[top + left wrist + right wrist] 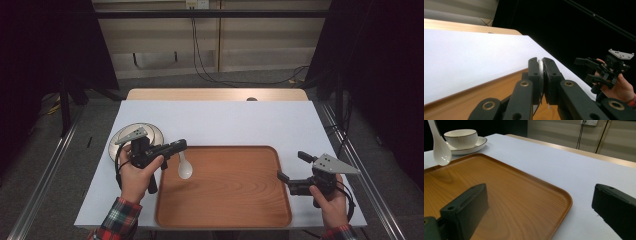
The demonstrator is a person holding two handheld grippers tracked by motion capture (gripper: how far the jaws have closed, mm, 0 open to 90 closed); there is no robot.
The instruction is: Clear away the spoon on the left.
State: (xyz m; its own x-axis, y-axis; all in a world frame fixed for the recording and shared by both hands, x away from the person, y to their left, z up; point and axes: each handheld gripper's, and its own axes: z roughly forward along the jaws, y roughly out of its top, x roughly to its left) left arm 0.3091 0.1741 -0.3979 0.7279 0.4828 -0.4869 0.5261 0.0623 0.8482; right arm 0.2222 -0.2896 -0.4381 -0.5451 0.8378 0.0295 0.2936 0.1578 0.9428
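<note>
A white ceramic spoon hangs bowl-down over the left part of the wooden tray. My left gripper is shut on its handle; in the left gripper view the thin white handle shows pinched between the jaws. From the right gripper view the spoon dangles a little above the tray. My right gripper is open with nothing in it, at the tray's right edge. A white bowl sits on a saucer on the table left of the tray.
The tray lies on a white sheet that covers the wooden table. The saucer with the bowl shows behind my left hand. Metal rails run along both sides of the table, and cables hang at the back wall.
</note>
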